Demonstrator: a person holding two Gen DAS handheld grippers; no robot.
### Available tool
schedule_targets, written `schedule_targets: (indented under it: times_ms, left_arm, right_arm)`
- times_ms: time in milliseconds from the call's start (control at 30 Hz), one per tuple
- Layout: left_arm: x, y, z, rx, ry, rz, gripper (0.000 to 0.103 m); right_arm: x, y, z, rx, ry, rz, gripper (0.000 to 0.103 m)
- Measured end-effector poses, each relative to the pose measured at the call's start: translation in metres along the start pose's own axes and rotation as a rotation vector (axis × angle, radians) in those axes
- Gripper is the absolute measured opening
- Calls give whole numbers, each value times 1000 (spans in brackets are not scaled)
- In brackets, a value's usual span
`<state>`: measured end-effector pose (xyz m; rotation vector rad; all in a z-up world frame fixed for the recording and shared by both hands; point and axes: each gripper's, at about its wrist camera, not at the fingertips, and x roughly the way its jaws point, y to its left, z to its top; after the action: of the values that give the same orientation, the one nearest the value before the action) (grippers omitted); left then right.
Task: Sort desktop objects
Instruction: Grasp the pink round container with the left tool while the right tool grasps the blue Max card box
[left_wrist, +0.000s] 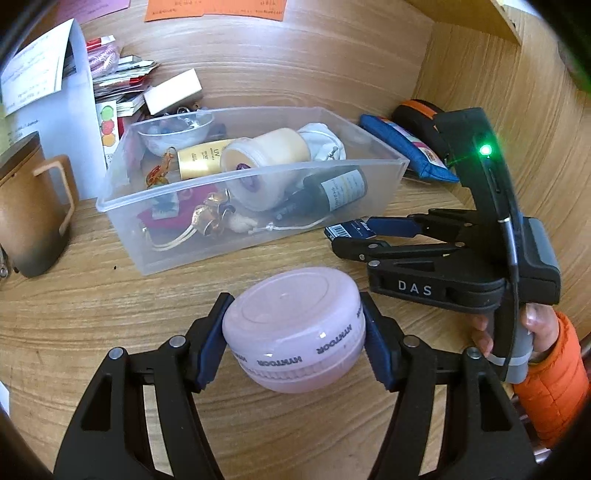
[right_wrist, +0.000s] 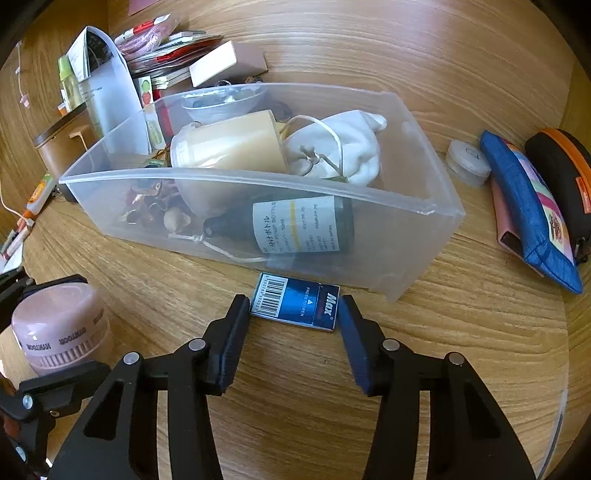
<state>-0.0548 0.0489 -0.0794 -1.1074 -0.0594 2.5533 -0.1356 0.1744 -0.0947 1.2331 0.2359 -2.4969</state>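
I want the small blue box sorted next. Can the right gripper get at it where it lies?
Probably yes. The blue box lies flat on the desk, just before the clear bin, and the open right gripper already has a finger on each side, nothing between.

Desk (right_wrist: 461, 350): wood grain. Orange paper (left_wrist: 216, 9) at far edge. White folded sheet (left_wrist: 55, 92) upright, far left.

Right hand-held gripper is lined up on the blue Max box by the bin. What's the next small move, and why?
Probably close the right hand-held gripper on the blue Max box. Its open fingers already flank the box's two short ends, and the box lies flat on the desk against the clear bin. The left hand-held gripper already grips the pink jar.
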Motion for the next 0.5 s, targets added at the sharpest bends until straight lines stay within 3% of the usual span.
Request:
schedule_targets:
  times_ms: [500]
  left_arm:
    - [-24,7,4,-4,-52,50,65]
  right_arm:
    - [-58,15,-20,-50,-96,49,45]
